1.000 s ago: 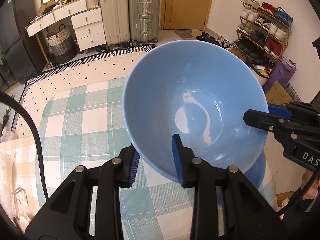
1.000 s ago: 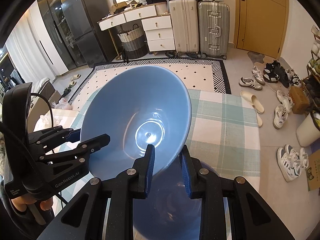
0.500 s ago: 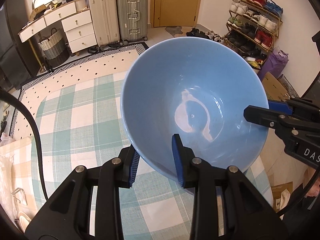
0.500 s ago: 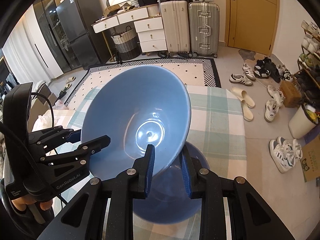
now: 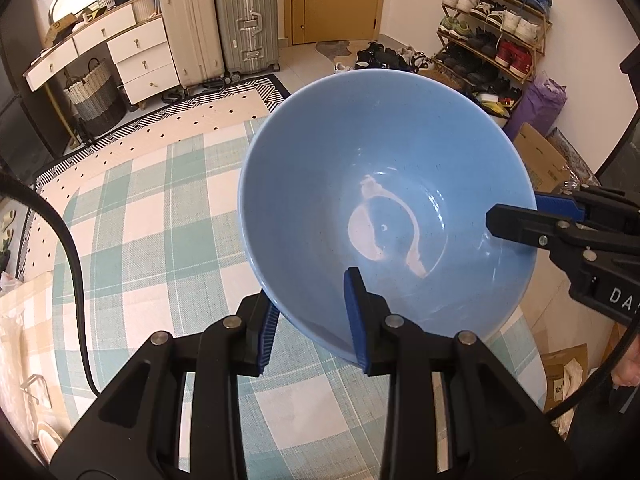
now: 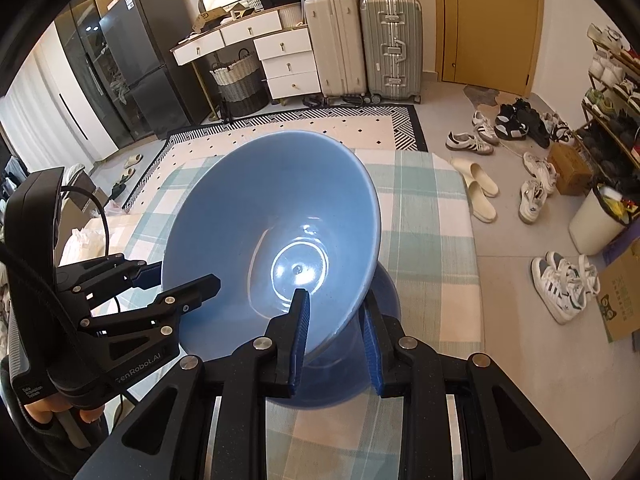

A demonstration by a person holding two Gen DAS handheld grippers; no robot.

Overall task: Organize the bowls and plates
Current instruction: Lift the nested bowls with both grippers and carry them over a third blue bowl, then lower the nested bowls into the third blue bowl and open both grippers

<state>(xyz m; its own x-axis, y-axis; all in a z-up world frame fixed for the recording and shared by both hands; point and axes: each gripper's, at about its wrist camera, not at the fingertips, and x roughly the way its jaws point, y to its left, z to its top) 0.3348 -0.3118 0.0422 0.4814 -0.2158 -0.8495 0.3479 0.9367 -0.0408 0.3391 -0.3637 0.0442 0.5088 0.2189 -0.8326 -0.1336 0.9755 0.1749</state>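
Note:
A large light-blue bowl [image 5: 384, 184] is held in the air above the checked tablecloth [image 5: 152, 208], tilted. My left gripper [image 5: 312, 312] is shut on its near rim, one finger inside and one outside. My right gripper [image 6: 334, 332] is shut on the opposite rim of the same bowl [image 6: 272, 224]; it shows in the left wrist view [image 5: 516, 220] at the bowl's right edge. The left gripper shows in the right wrist view [image 6: 176, 284] at the bowl's left edge. A second blue dish [image 6: 384, 300] lies on the cloth under the held bowl, mostly hidden.
The table's right edge [image 6: 472, 240] drops to a floor with shoes [image 6: 480, 192], a white bin [image 6: 596, 220] and cardboard boxes [image 5: 536, 156]. A beige cloth [image 5: 20, 328] lies at the table's left. Suitcases [image 5: 216, 24], drawers and a shoe rack [image 5: 492, 20] stand far behind.
Both grippers have carried the bowl together a little higher and away from the dish beneath; more of the tablecloth and that dish now shows. The grips are unchanged.

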